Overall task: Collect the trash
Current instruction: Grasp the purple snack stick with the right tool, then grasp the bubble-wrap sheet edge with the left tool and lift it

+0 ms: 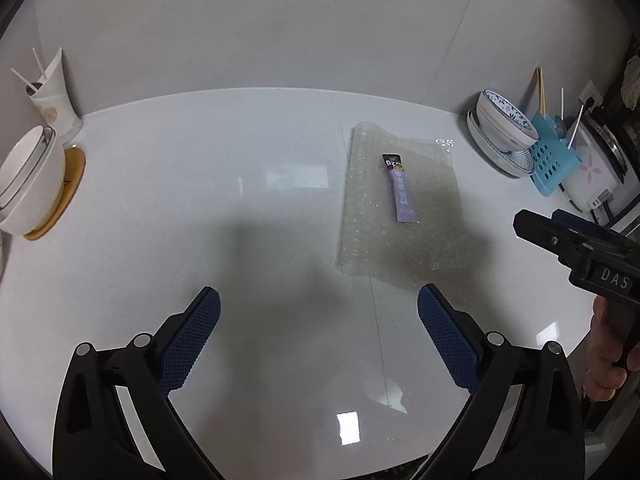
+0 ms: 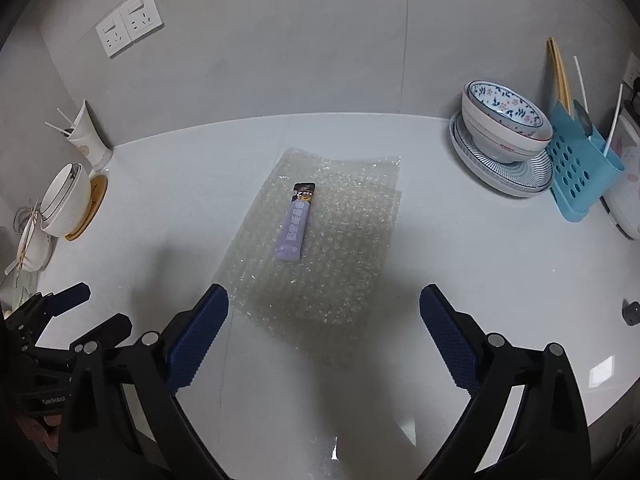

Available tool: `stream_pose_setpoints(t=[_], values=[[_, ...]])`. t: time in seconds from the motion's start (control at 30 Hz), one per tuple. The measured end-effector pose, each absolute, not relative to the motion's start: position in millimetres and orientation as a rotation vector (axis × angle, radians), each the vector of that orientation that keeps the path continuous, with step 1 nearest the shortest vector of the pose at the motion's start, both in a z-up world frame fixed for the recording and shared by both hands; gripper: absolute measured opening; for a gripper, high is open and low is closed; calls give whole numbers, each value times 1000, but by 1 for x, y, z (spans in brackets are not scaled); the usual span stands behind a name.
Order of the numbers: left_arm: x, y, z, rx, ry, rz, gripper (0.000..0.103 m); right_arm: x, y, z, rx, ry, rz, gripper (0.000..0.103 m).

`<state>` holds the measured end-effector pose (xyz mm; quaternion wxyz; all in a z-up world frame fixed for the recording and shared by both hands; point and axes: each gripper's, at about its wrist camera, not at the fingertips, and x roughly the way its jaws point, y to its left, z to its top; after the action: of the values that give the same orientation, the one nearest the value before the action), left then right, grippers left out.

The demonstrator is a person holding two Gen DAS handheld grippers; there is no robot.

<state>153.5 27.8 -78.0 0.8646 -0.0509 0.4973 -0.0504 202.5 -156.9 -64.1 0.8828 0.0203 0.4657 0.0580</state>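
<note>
Trash lay near the middle of the white table (image 2: 460, 260): a purple stick sachet (image 2: 295, 226) resting flat on a sheet of clear bubble wrap (image 2: 320, 240), its dark end pointing toward twelve o'clock. We held our right tool (image 2: 324, 332) above the near edge of the wrap with its blue pads wide apart and nothing between them. Our left tool (image 1: 319, 330) hung over bare tabletop, likewise spread open and empty, with the wrap (image 1: 400, 200) and sachet (image 1: 401, 188) at about one o'clock from it.

Nothing stood between either tool and the sachet. The clutter sat at the table's edges. At about two o'clock from the right tool, a floral bowl (image 2: 506, 128) sat on a striped plate (image 2: 500, 176), just beside a blue perforated utensil holder (image 2: 576, 176) with chopsticks and straws standing in it. At about ten o'clock, white bowls (image 2: 66, 204) rested tilted on a round wooden coaster (image 2: 94, 208), near a paper cup (image 2: 88, 138) holding straws against the wall. Two wall sockets (image 2: 128, 22) sat on the grey wall at about eleven o'clock. A small dark object (image 2: 631, 312) lay on the table at three o'clock; we couldn't tell what it was.
</note>
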Motion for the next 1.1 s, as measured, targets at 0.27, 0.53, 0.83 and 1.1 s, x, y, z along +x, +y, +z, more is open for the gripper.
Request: stream_pose_setpoints(t=[0.27,0.53,0.83,1.1], values=[[189,45,-92,-112,1083,-113,97,274,-136,-99,78,1061,122,75],[198,66,-99,-132,1113,-103,97,330,-117,-153,82,1195,89,48],[204,76,-109,-142,1145,-93,97,340,-111,-167,88,1231,71,20],[221,50,-111,-109,1154,-138,97,318,-136,-144,103,1177,59,18]])
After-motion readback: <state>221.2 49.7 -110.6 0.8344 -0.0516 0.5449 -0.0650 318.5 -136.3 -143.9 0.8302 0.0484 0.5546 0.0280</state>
